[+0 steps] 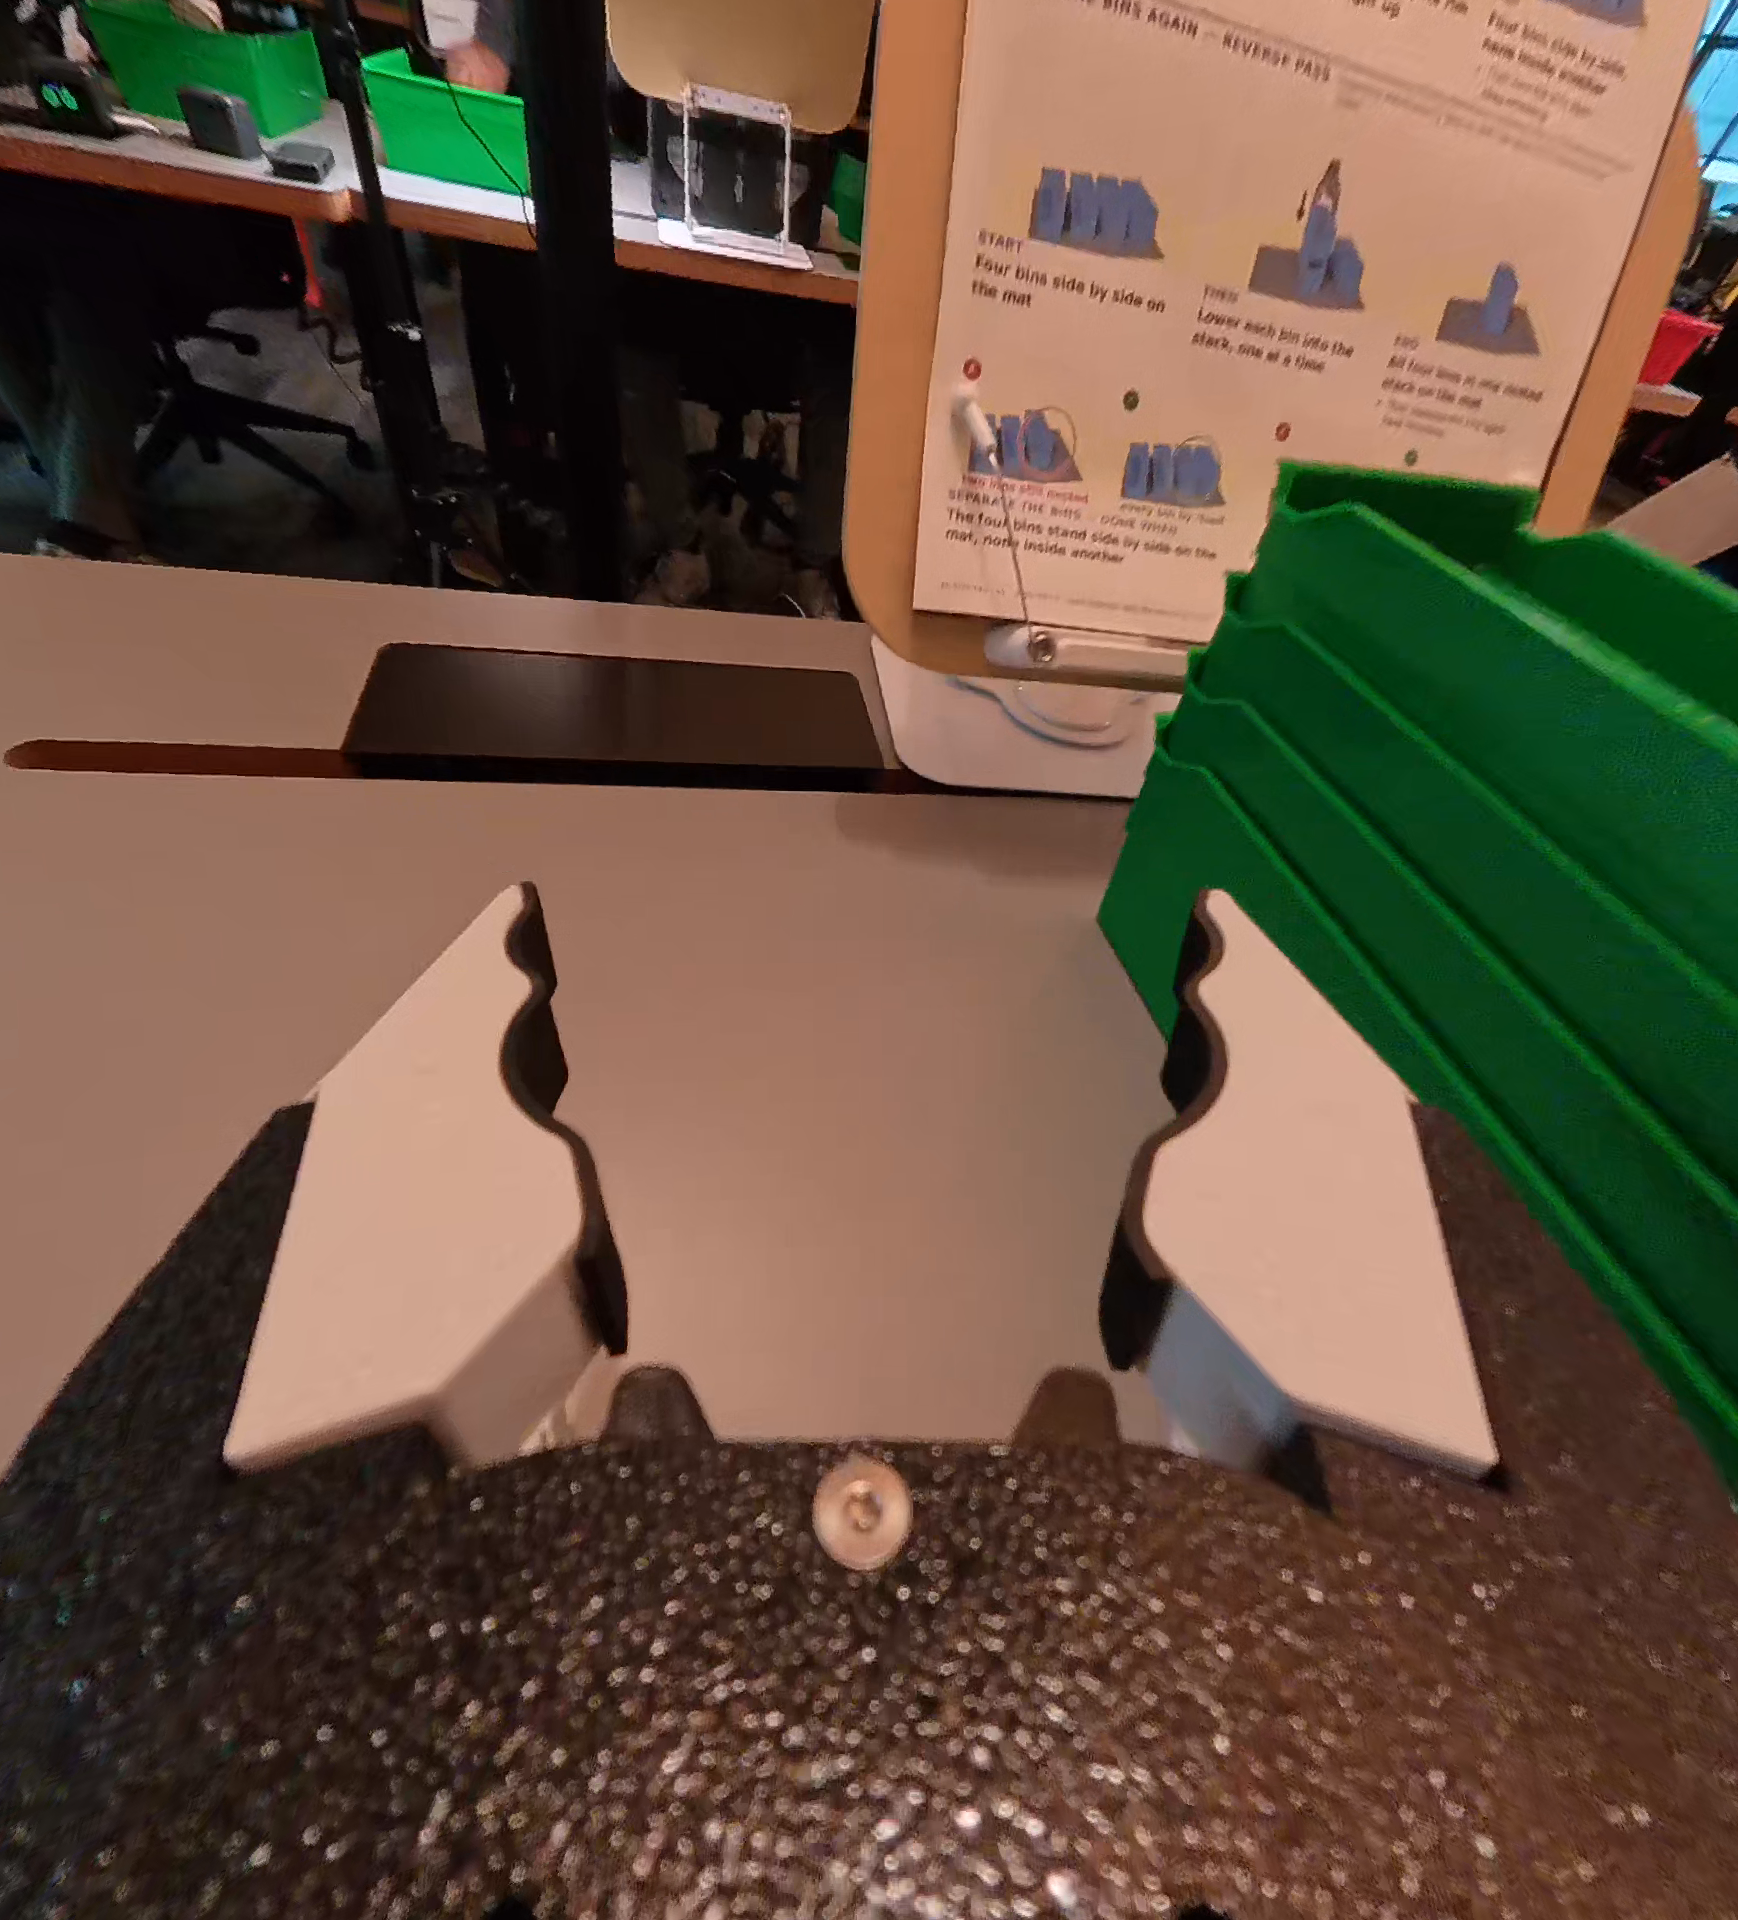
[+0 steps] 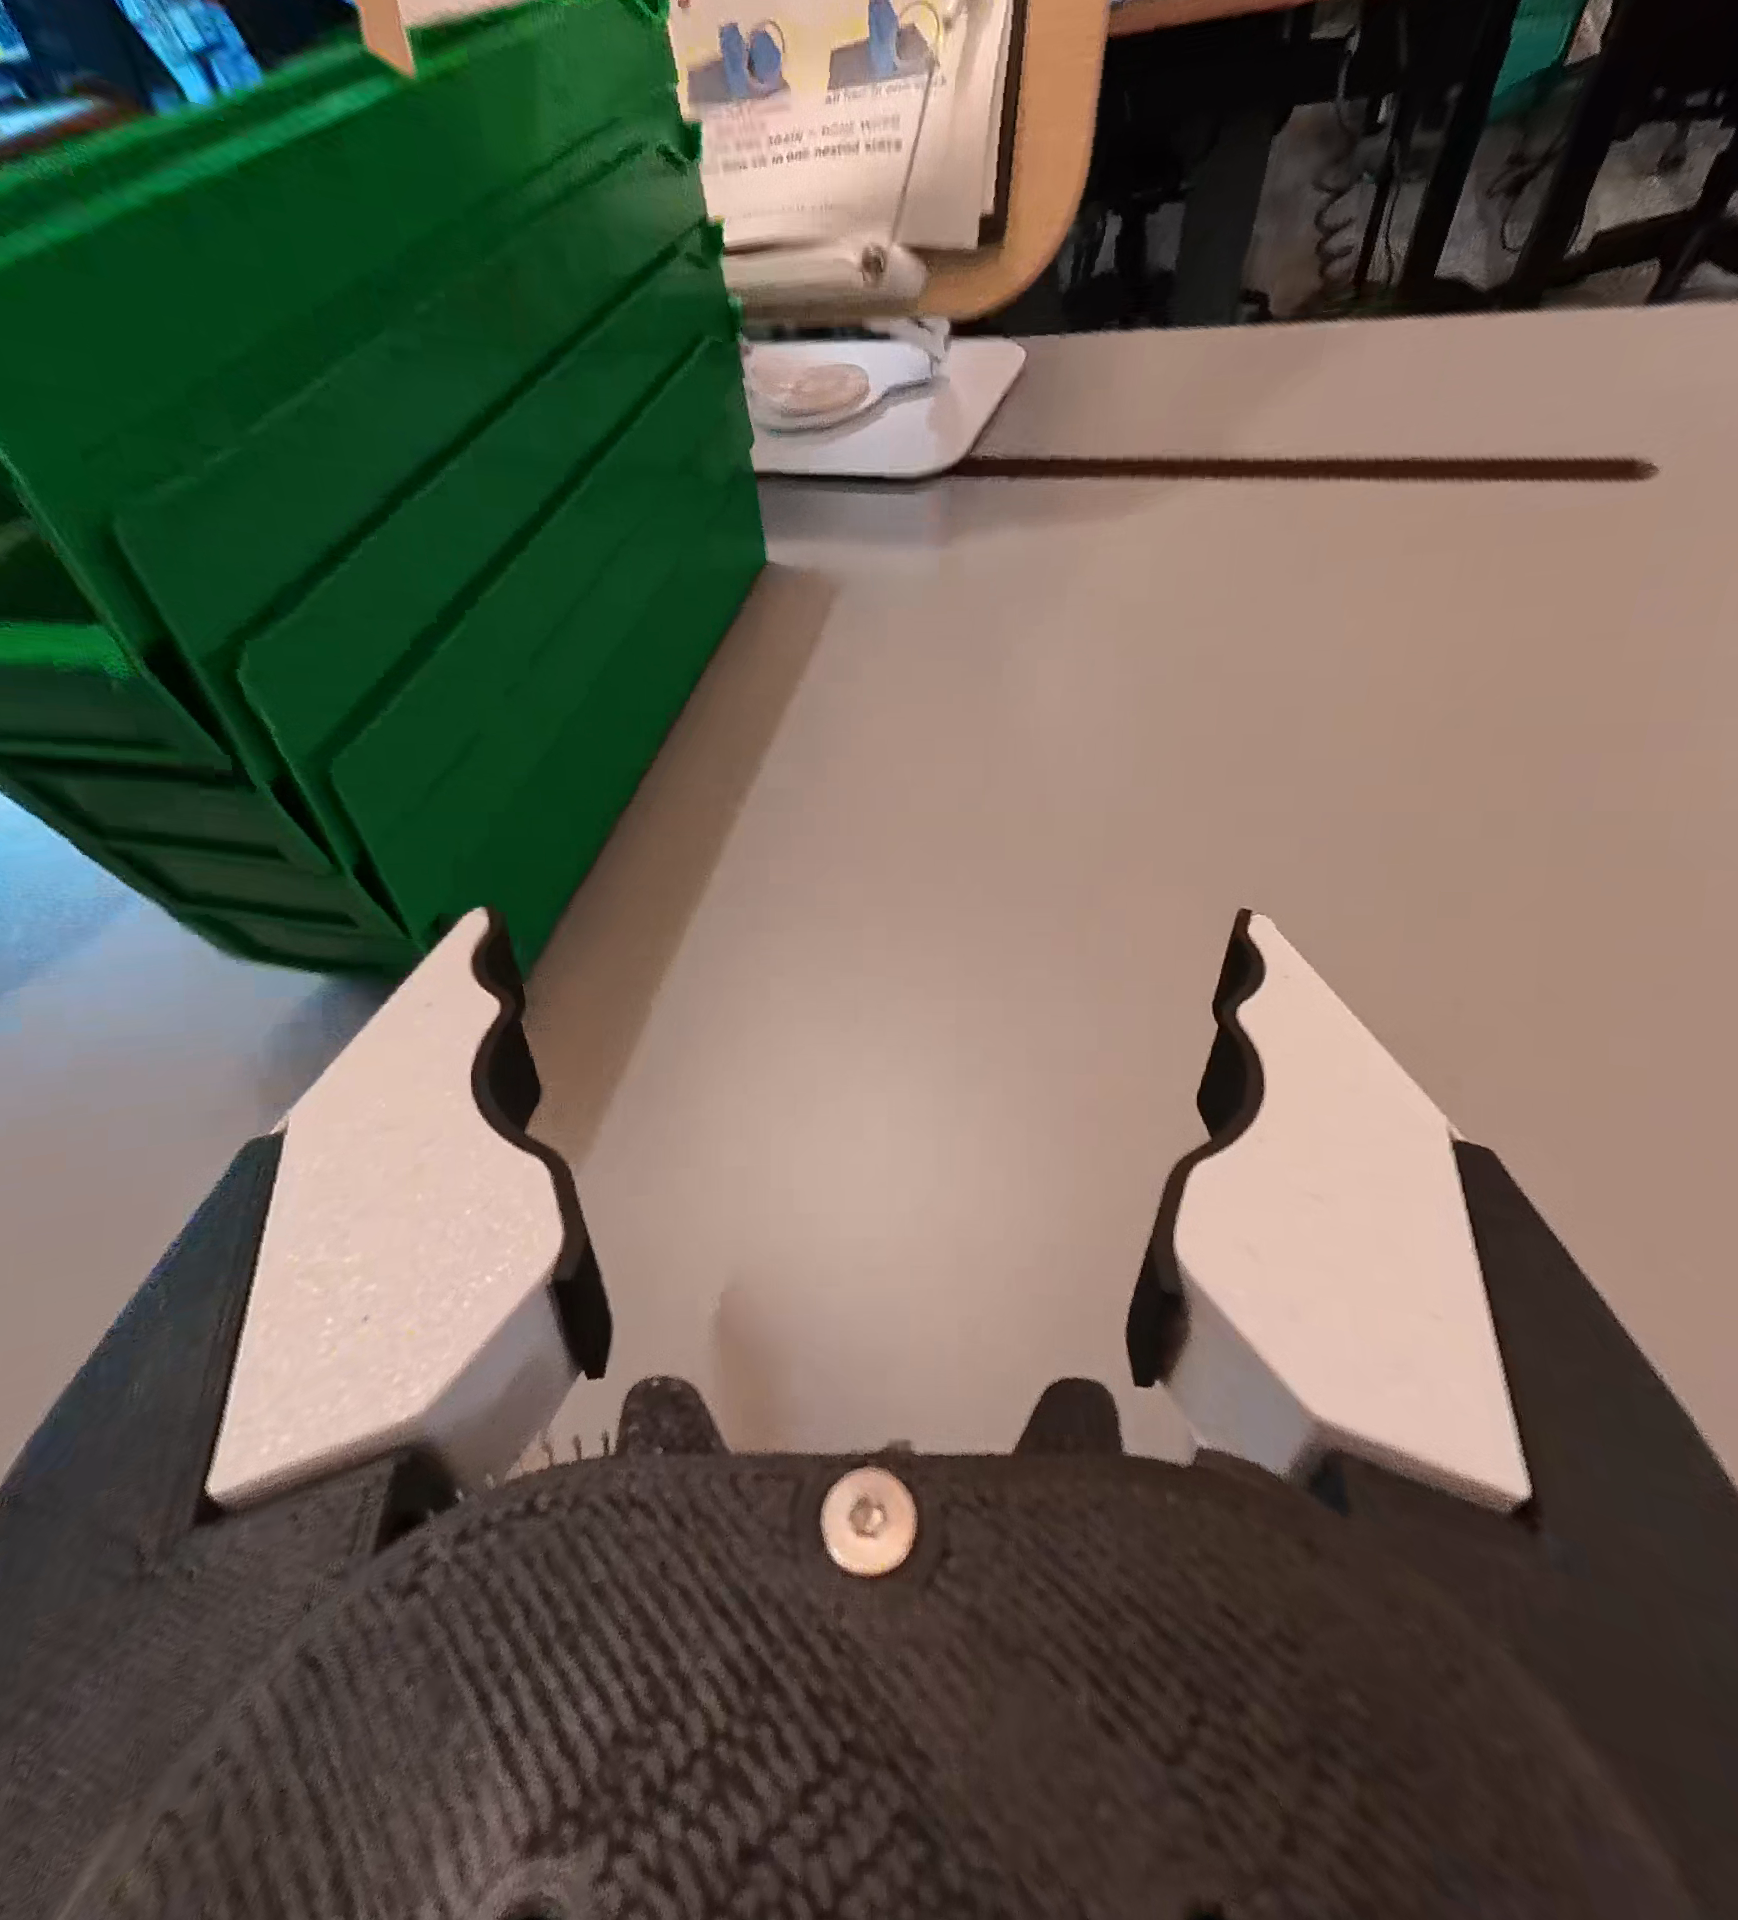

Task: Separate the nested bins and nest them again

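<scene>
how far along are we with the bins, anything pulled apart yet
Done: nothing shows as separated; the green bins stand as one nested stack on the grey table, their rims stepped one above another. In hand: nothing. The left gripper and the right gripper are both open and empty, one on each side of the stack. Left: lifting each bin out, standing them apart, then nesting them again.

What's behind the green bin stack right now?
Behind the nested green bins stands an instruction sheet on a wood-edged board, with its white base on the table. The stack covers the board's lower corner and part of the base.
</scene>
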`<state>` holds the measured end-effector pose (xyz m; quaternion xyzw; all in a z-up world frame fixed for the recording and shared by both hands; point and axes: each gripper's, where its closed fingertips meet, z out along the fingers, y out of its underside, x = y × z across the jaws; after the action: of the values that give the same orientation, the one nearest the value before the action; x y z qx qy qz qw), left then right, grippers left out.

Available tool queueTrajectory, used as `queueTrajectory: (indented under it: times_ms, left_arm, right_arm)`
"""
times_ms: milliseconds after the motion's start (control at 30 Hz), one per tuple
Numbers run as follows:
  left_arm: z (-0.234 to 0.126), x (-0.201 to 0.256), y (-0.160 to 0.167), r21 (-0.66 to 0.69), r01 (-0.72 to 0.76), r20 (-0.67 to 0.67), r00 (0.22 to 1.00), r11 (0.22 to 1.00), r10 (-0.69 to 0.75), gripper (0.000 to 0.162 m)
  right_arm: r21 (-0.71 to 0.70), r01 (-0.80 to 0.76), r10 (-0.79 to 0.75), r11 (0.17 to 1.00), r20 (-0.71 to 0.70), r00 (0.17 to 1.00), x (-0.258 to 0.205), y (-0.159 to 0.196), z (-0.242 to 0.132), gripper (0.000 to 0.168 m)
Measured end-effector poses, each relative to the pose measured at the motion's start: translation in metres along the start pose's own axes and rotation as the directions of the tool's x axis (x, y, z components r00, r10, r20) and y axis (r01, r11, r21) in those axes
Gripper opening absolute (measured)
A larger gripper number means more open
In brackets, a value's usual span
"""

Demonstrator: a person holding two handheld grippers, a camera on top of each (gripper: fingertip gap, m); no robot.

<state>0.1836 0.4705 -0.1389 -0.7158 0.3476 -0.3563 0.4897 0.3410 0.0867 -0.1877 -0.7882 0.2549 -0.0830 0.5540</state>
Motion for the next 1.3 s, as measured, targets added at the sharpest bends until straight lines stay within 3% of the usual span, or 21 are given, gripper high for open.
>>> queueTrajectory:
  times_ms: [367,467,567,700,1000,1300]
  left_arm:
    - [0.008,-0.017,0.021,0.123,-0.168,0.102,0.983,0.978,0.156,0.113]
    - [0.008,0.000,0.031,0.162,-0.150,0.025,0.989,0.975,0.148,0.108]
    - [0.016,0.015,0.045,0.094,-0.119,-0.057,0.991,0.988,0.124,0.113]
    - [0.021,0.016,0.054,0.056,-0.146,-0.042,0.988,0.988,0.148,0.114]
    - [0.026,0.002,0.062,0.003,-0.239,0.036,0.971,0.971,0.238,0.114]
    - [0.029,0.003,0.068,-0.032,-0.213,0.021,0.977,0.977,0.213,0.114]
  right_arm:
    - [0.096,0.000,-0.005,0.995,0.054,0.999,-0.073,-0.100,0.027,0.133]
    - [0.062,-0.011,0.004,0.998,0.112,0.994,-0.094,-0.120,0.040,0.133]
    - [0.045,-0.019,0.011,0.999,0.176,0.984,-0.114,-0.141,0.052,0.130]
    - [-0.006,0.024,-0.023,1.000,0.186,0.982,-0.131,-0.163,0.076,0.131]
    - [-0.265,0.125,-0.087,0.956,0.150,0.985,-0.159,-0.155,0.154,0.130]
    - [-0.461,0.123,-0.076,0.879,0.120,0.990,-0.158,-0.150,0.185,0.124]
